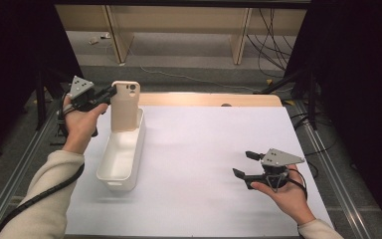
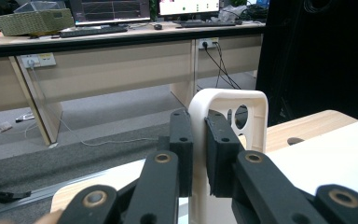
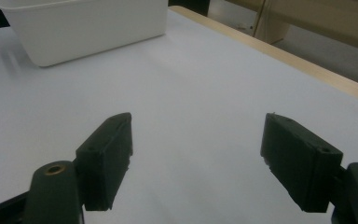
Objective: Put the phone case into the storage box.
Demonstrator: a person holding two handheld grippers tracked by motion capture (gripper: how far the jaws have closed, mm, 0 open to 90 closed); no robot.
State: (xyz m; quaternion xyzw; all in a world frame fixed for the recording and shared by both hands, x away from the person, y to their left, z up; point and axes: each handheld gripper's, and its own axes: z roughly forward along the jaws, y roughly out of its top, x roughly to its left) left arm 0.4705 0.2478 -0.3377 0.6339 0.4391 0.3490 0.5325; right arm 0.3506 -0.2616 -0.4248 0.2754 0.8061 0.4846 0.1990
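**Phone case held upright at the far end of the bin; placement step in hand**

Item 1. Phone case (image 1: 125,105): cream or beige, with a camera cut-out near its top corner. It stands upright at the far end of the white bin, its lower edge hidden behind the bin wall. Whether it rests on the bin floor or hangs just above it cannot be told.

Item 2. White bin (image 1: 129,169): a long, narrow plastic tub at the left of the white table mat (image 1: 209,149), running near to far. No other contents visible.

Item 3. Left gripper (image 1: 110,91): at the far left, jaws drawn narrow and clamped on the case's upper side edge. In the left gripper view the two pads (image 2: 182,149) press either face of the thin case wall (image 2: 198,140).

Item 4. Right gripper (image 1: 243,163): near right, low over the mat, well apart from the bin. Jaws stand wide with nothing between them; in the right gripper view bare mat lies between the pads (image 3: 107,154).

Step, as judged: the case is being put into the bin or taken out of it; the pictures do not settle which.

Next move, as judged: if placing, lower and tip the case so it lies along the bin floor, then part the jaws. A tall, thin case released upright may topple against the rim. The right gripper is free to steady the bin.
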